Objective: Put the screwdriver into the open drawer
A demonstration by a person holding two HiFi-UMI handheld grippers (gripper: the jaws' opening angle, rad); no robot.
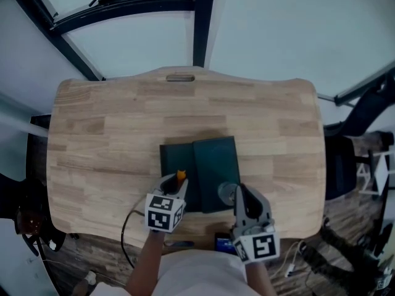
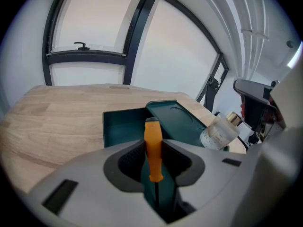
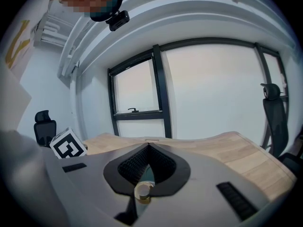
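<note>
A screwdriver (image 1: 181,177) with an orange handle (image 2: 153,148) stands between the jaws of my left gripper (image 1: 177,187), which is shut on it, handle end pointing away from me. It hangs just over the near end of the open drawer (image 1: 175,160) of a dark green box (image 1: 216,165). In the left gripper view the drawer (image 2: 122,126) lies straight ahead beyond my left gripper (image 2: 154,161). My right gripper (image 1: 238,196) is at the box's near right corner, shut on a small clear bottle (image 1: 226,192) with a gold cap (image 3: 142,191). The bottle (image 2: 218,132) shows beside the box.
The box sits near the front middle of a wooden table (image 1: 111,134). A dark phone-like device (image 1: 223,243) and a black cable (image 1: 125,230) are at the near edge. A black office chair (image 1: 364,113) stands off the table's right side. Windows lie beyond the far edge.
</note>
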